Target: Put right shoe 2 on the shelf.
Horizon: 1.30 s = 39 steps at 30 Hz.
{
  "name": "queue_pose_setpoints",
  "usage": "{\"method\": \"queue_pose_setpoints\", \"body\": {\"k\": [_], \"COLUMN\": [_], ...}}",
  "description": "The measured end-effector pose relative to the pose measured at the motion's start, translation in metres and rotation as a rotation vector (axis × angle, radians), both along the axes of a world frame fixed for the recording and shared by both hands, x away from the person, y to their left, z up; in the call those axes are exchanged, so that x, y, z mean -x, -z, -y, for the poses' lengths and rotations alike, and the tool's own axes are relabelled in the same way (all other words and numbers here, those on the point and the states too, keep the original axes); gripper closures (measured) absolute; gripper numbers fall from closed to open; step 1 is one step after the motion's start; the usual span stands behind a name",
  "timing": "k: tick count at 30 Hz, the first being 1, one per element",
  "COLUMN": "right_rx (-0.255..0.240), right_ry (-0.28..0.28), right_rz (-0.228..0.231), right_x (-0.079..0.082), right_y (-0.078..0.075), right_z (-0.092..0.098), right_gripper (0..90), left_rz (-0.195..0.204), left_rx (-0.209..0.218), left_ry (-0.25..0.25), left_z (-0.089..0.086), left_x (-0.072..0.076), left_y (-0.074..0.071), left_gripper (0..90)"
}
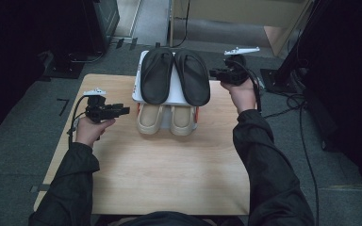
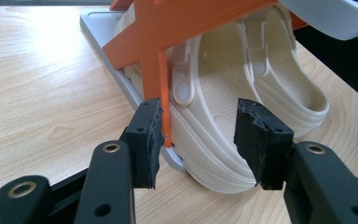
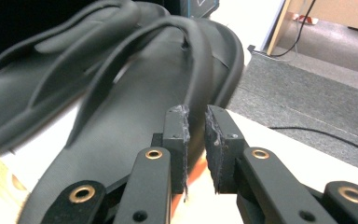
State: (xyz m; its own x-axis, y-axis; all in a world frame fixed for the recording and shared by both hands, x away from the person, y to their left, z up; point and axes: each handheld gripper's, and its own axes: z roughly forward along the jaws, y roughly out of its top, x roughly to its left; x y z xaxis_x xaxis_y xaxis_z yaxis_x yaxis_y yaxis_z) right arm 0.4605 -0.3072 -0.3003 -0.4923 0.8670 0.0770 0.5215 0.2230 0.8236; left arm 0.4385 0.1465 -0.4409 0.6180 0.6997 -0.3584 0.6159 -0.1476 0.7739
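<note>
A small two-level rack stands at the far middle of the wooden table [image 1: 169, 169]. Two black flip-flops [image 1: 156, 75] [image 3: 121, 116] lie side by side on its white top shelf [image 1: 174, 92]. Below them sit two cream clogs [image 1: 151, 117] [image 2: 261, 88], heels toward me, beside the rack's orange frame [image 2: 154, 70]. My left gripper [image 1: 125, 110] [image 2: 200, 135] is open, level with the left clog's heel, its jaws to either side and not touching it. My right gripper [image 1: 212, 73] [image 3: 196, 140] sits at the right flip-flop's outer edge, with only a narrow gap between its jaws and nothing in it.
The rack's grey base plate [image 2: 98, 28] rests on the table. Grey carpet [image 1: 23, 136] surrounds the table, with cables [image 1: 306, 141] on the right and dark equipment stands [image 1: 75, 61] at the back left. A pale cabinet [image 1: 245, 14] stands behind.
</note>
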Motion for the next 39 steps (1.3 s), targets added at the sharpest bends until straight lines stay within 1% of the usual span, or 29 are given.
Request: {"method": "queue_pose_setpoints", "body": {"k": [1, 3, 5, 9, 11, 14, 17, 19, 20, 23, 26, 31, 36, 39], "right_rx": [-0.001, 0.010, 0.015, 0.034, 0.032, 0.002, 0.010, 0.009, -0.001, -0.009, -0.001, -0.002, -0.006, -0.020], "right_ry": [0.000, 0.006, -0.001, -0.020, -0.010, -0.013, -0.027, -0.031, -0.037, -0.053, -0.062, -0.066, -0.066, -0.068], "right_rz": [-0.001, -0.009, -0.024, -0.044, -0.044, -0.050, -0.040, -0.041, -0.045, -0.055, -0.052, -0.051, -0.047, -0.052], "right_x": [0.001, 0.001, 0.001, 0.001, 0.000, -0.001, -0.002, -0.002, -0.003, -0.003, -0.003, -0.003, -0.003, -0.003], "right_y": [0.002, 0.008, 0.016, 0.031, 0.035, 0.035, 0.035, 0.035, 0.036, 0.037, 0.038, 0.038, 0.039, 0.041], "right_z": [0.003, 0.006, 0.008, 0.005, 0.002, 0.000, -0.006, -0.009, -0.010, -0.016, -0.020, -0.024, -0.023, -0.021], "right_gripper": [78.9, 78.7, 77.5, 74.5, 75.4, 75.4, 75.4, 75.4, 75.2, 74.6, 74.5, 74.5, 73.3, 71.6], "left_rz": [0.005, 0.001, -0.001, -0.004, -0.004, -0.007, -0.007, -0.005, -0.004, -0.006, -0.004, -0.004, -0.008, -0.016], "left_rx": [-0.002, 0.003, 0.005, -0.002, -0.004, -0.005, -0.005, -0.001, -0.001, 0.000, 0.001, 0.000, 0.002, -0.007], "left_ry": [0.003, -0.001, -0.002, 0.007, 0.009, 0.011, 0.014, 0.012, 0.012, 0.011, 0.012, 0.014, 0.011, 0.011], "left_z": [-0.001, 0.000, 0.000, 0.003, 0.004, 0.005, 0.005, 0.006, 0.006, 0.006, 0.006, 0.005, 0.004, 0.004], "left_x": [-0.001, -0.002, -0.003, -0.005, -0.006, -0.007, -0.007, -0.007, -0.007, -0.007, -0.007, -0.007, -0.008, -0.008], "left_y": [0.000, 0.000, 0.000, 0.001, 0.002, 0.002, 0.002, 0.002, 0.002, 0.002, 0.001, 0.001, 0.003, 0.004], "left_gripper": [51.7, 51.7, 51.7, 51.7, 51.7, 51.7, 51.7, 51.7, 51.7, 51.7, 51.7, 51.7, 51.7, 51.4]}}
